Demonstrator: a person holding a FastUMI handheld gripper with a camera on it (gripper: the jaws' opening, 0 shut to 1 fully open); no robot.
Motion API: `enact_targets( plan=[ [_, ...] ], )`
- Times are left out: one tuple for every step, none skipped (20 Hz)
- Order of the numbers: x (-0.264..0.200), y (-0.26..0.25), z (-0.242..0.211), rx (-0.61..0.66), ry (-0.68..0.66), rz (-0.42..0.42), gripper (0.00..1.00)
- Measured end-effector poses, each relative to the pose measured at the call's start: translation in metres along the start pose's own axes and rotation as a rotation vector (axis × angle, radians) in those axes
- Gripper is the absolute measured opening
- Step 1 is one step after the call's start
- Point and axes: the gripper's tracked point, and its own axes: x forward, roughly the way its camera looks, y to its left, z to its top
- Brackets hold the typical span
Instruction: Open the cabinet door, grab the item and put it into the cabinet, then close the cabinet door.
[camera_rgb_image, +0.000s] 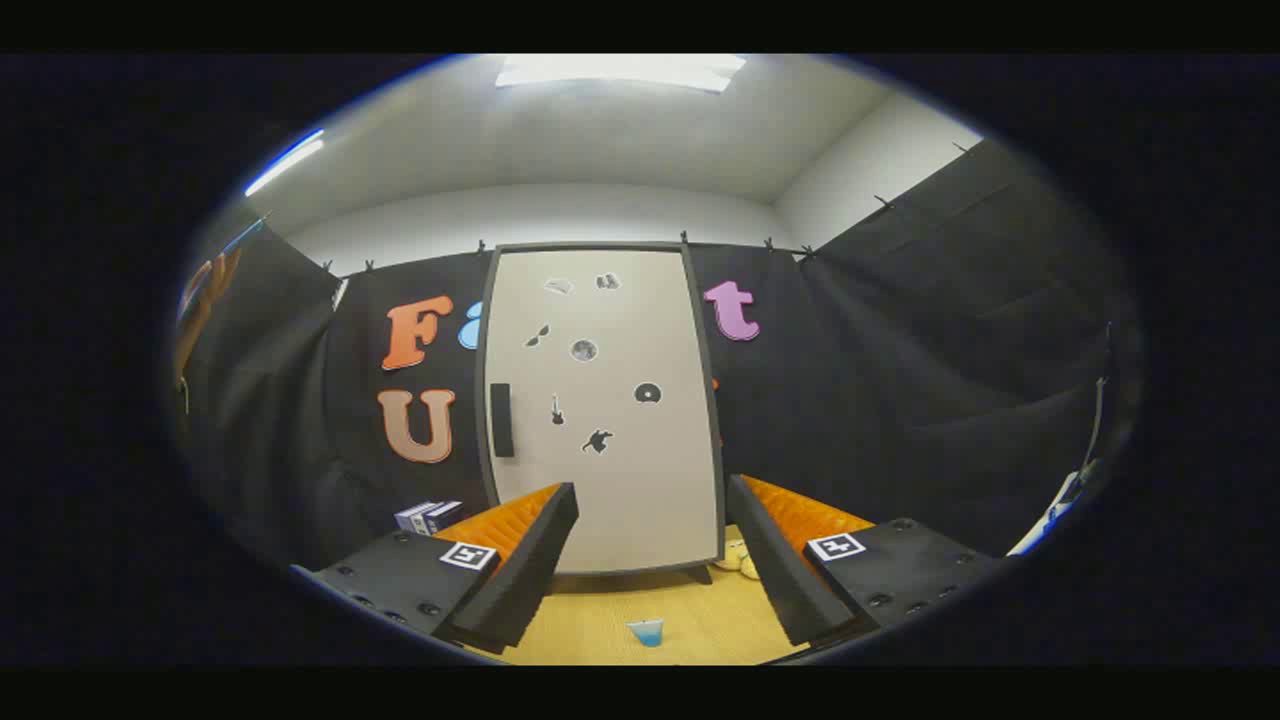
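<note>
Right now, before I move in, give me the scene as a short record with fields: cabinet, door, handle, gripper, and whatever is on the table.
cabinet: pale cabinet standing on the wooden table, beyond the fingers
door: shut, with small dark stickers on its face
handle: dark vertical handle at the door's left edge
gripper: gripper open, fingers spread and holding nothing, short of the door
items: small blue cup on the table between the fingers; yellowish item by the cabinet's right foot, partly hidden; small boxes left of the cabinet
task stage: door not yet opened
</note>
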Motion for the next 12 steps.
enact_targets(
  plan=[
    [0.001,0.001,0.0,-0.003,0.0,0.001,0.97],
    [0.001,0.002,0.0,-0.005,0.0,0.002,0.97],
    [0.001,0.003,0.0,-0.006,-0.001,0.004,0.97],
    [0.002,0.004,0.0,-0.005,-0.002,0.006,0.97],
    [0.003,0.005,0.001,-0.005,-0.003,0.007,0.97],
    [0.003,0.006,0.001,-0.006,-0.003,0.009,0.97],
    [0.004,0.008,0.001,-0.008,-0.003,0.01,0.97],
    [0.005,0.009,0.0,-0.011,-0.002,0.012,0.97],
    [0.005,0.01,-0.001,-0.013,-0.002,0.013,0.97],
    [0.006,0.011,0.0,-0.014,-0.001,0.015,0.97],
    [0.007,0.014,-0.001,-0.014,-0.001,0.018,0.97],
    [0.008,0.014,-0.001,-0.013,-0.001,0.02,0.97]
  ],
)
